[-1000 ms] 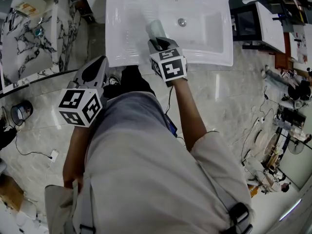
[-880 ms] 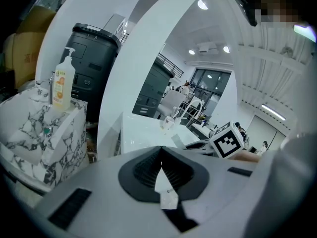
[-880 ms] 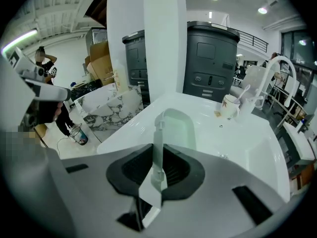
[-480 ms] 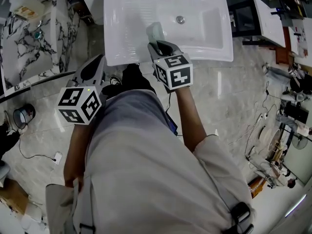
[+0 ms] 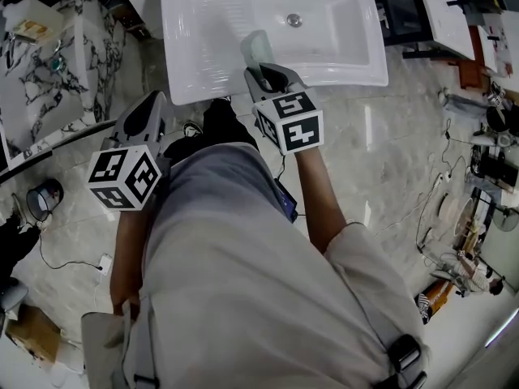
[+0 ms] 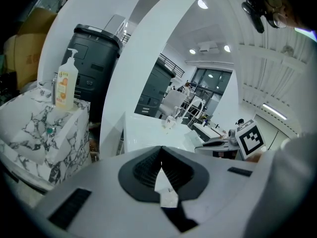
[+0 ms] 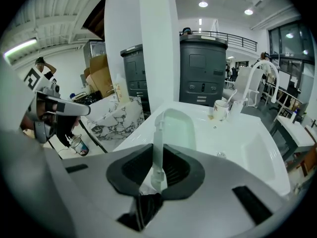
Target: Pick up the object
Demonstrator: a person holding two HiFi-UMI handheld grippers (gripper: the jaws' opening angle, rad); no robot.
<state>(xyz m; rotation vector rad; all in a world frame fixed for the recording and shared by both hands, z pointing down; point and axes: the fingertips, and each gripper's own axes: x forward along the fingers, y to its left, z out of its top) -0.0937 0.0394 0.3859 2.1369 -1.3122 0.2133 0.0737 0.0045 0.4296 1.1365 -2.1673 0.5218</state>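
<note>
Right gripper point(image 5: 265, 74) risen slightly since earlier frame, jaws clamped on thin handle of pale translucent object point(image 5: 256, 49), held above sink point(image 5: 195, 23) near front edge. Object likely light, stiff, slick plastic; a hold low on handle looks steadier. Left gripper point(image 5: 147, 112) closed, empty.

I see a translucent pale-green plastic tray point(image 7: 177, 129), shallow and rounded-rectangular. It is held tilted on edge over the near rim of the white ceramic washbasin point(image 5: 203, 23), left of the drain. The right gripper point(image 7: 157, 175) pinches its thin near edge.
</note>
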